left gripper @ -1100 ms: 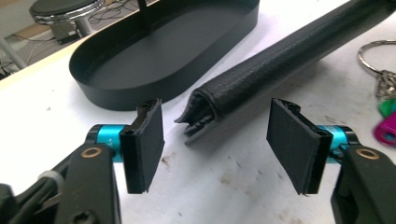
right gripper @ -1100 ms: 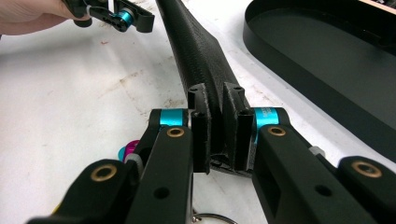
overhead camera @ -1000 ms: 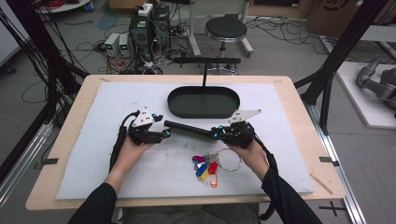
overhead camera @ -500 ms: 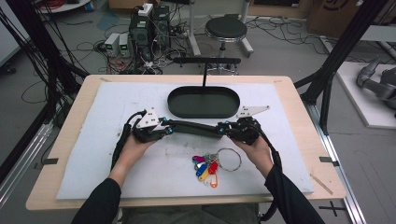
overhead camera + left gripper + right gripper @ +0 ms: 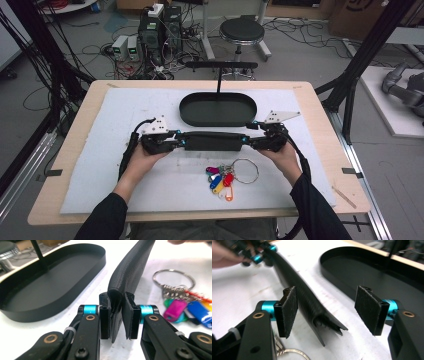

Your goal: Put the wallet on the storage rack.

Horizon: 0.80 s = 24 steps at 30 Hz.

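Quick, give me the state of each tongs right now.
Left tongs: shut on the black pouch.
Right tongs: jaws have just been opening; open, pouch end between them, unpressed.

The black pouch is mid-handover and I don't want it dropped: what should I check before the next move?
1. Left gripper clamped on the black pouch: ok.
2. Right gripper jaws, which have just been opening, clear of the pouch end: ok.
3. Pouch lifted off the table: cannot tell.
4. Key ring apart from the pouch: ok.
5. Black tray free to receive it: ok.
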Motion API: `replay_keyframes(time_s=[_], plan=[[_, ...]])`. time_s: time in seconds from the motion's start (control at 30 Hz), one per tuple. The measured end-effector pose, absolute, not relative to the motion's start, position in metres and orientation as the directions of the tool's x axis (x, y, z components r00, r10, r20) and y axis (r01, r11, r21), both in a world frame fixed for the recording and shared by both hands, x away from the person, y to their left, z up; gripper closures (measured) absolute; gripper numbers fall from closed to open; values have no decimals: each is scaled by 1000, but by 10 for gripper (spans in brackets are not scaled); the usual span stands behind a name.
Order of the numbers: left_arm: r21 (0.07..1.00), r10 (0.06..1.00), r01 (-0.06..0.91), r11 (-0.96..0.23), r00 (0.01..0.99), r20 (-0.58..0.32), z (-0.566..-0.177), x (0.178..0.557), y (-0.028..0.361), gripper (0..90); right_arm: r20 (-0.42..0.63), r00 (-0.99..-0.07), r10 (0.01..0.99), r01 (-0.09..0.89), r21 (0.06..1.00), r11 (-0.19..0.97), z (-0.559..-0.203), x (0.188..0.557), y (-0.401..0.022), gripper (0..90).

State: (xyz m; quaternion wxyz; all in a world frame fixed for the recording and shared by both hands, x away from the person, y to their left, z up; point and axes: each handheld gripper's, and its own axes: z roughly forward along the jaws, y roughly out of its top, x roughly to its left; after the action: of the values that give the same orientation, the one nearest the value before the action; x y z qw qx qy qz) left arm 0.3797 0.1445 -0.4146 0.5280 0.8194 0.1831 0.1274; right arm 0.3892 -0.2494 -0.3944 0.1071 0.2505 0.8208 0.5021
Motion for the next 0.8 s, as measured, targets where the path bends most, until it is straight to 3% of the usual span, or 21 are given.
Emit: replay_keyframes(time_s=[0.2,0.27,0.37,0.5,0.67,0.8], plan=[[921,413,181,-346,910,-23,-413,376,147,775,66,-887,456,287,854,435,-403,392,-244,325],[923,397,186,-337,917,-40,-412,374,148,775,64,-900,432,283,838,466,-406,392,-237,399],[920,389,184,-345,921,-38,-413,373,150,773,43,-916,399,259,822,507,-408,389,-230,594],[926,394,185,-328,918,-44,-419,372,155,737,47,-942,333,227,819,527,-408,387,-228,737],[940,399,196,-280,914,-72,-421,373,155,478,33,-961,276,181,828,532,-404,382,-228,759],[944,363,184,-272,929,-76,-422,373,155,393,52,-973,224,158,859,486,-397,378,-232,760]])
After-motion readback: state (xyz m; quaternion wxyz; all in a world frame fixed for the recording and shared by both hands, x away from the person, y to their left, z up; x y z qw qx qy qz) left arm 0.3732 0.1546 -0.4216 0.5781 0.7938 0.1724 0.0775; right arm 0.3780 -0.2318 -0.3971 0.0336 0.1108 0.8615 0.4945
